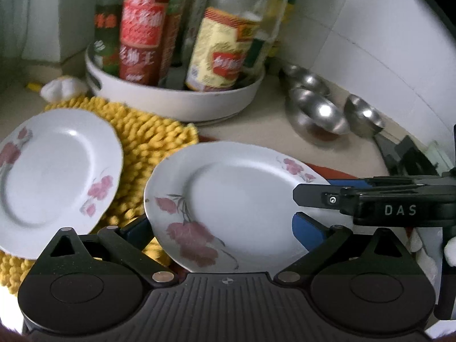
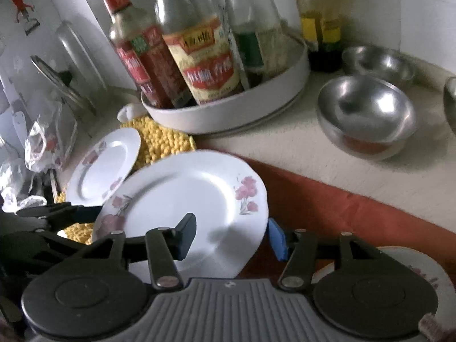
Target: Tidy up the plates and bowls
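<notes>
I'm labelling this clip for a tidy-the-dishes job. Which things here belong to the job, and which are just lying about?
Job:
- near flowered plate
- far flowered plate on the yellow mat
- steel bowls

Lying about:
- white tray of sauce bottles
- yellow mat
- crumpled plastic bag

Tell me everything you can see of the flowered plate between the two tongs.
The plate is round, white and glossy, ceramic by its look, with a scalloped rim and pink flower sprays on opposite sides. It is empty and tilted, its right edge higher. It hangs partly over a yellow mat and a red cloth. The left tongs straddle its near edge. The right tongs straddle the other side; whether their pads press it, I cannot tell.
</notes>
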Motion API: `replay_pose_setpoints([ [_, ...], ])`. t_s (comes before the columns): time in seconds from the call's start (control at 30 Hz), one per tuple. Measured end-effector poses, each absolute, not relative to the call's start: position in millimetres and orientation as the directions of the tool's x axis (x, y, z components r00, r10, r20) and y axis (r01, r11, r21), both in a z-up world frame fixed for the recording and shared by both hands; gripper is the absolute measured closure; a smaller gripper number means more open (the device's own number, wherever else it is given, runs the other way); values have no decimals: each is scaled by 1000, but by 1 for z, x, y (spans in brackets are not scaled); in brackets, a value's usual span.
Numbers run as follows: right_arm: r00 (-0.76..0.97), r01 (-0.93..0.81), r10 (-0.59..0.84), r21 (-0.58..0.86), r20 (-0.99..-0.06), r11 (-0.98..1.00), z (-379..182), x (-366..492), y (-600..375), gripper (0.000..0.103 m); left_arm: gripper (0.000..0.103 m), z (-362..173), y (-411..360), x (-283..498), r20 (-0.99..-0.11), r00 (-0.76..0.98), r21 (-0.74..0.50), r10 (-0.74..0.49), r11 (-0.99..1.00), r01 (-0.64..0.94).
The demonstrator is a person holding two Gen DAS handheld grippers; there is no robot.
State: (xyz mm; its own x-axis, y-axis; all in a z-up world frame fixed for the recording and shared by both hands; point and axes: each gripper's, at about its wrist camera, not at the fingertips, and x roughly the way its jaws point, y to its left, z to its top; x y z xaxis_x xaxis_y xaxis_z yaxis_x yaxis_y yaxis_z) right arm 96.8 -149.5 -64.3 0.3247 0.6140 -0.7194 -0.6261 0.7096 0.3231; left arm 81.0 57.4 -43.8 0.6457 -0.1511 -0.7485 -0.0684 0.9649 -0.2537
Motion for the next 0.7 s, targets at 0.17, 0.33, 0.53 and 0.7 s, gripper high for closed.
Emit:
replay_pose_setpoints([
  [0.17, 381, -595, 603, 314, -700, 740, -49, 86, -170, 52, 2, -39, 36, 86, -735, 651, -235, -191, 972, 20],
  [0.33, 420, -539, 574, 315, -704, 781, -47, 76, -198, 52, 2, -43, 11, 92, -744, 623, -234, -241, 967, 95],
  [0.53, 462, -466, 530, 314, -711, 827, -46, 58, -238, 53, 2, -44, -25, 92, -743, 592, -237, -311, 950, 203],
  [0.7, 492, -403, 489, 310, -720, 861, -45, 41, -272, 53, 2, -48, -55, 95, -750, 557, -237, -356, 931, 277],
])
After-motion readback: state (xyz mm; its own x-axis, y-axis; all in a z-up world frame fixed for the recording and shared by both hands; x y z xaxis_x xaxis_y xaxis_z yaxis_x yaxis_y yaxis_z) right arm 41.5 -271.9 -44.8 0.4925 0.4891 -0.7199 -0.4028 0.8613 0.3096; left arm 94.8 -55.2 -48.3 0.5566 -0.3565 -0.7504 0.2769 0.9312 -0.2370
